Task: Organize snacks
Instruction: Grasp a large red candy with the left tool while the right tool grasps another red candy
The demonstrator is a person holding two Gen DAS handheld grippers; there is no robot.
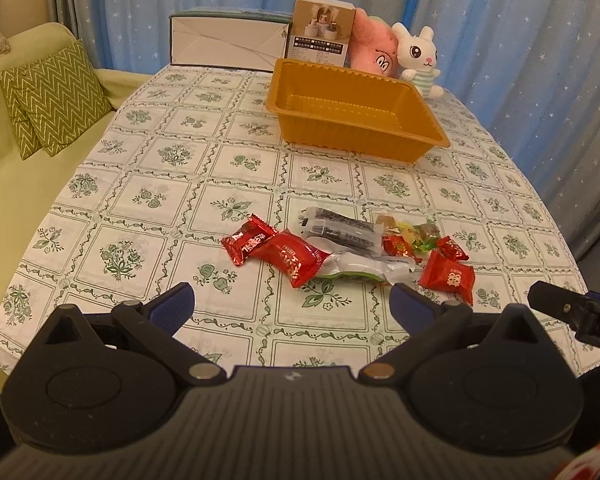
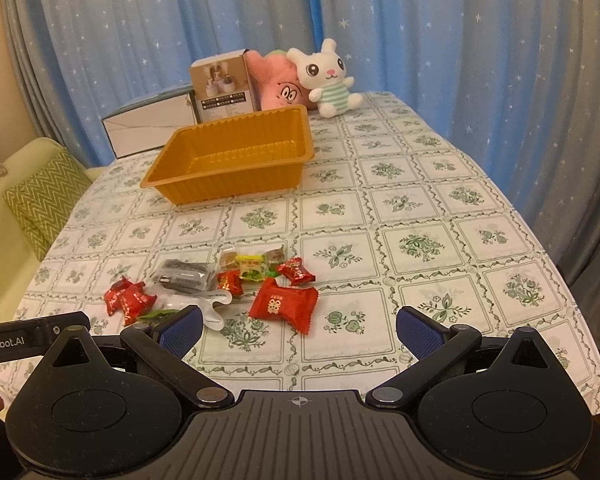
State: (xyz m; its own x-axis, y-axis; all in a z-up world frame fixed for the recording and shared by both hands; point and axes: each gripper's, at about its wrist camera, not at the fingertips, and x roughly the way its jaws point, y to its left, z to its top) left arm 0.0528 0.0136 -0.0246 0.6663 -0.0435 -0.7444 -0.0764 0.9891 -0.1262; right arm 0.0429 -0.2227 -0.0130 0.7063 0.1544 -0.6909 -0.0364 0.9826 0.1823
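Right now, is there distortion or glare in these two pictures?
Left wrist view: fisheye bends the table edge, dark corners; the red candy wrappers glint slightly. Right wrist view: same curving and vignette, warm dim light, the orange tray sharp.

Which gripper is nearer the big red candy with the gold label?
Right. The right gripper, open, has the red candy just ahead between its fingertips. The left gripper, open, sits left of it, facing the other wrappers.

— What can't we read here?
— The print on the red candy wrappers point(image 2: 283, 305) is too small for us, and the green packet point(image 1: 350, 277) lies mostly under a white one.
— And the pink plush point(image 2: 278, 88)?
— Half hidden (box in front, rabbit beside).
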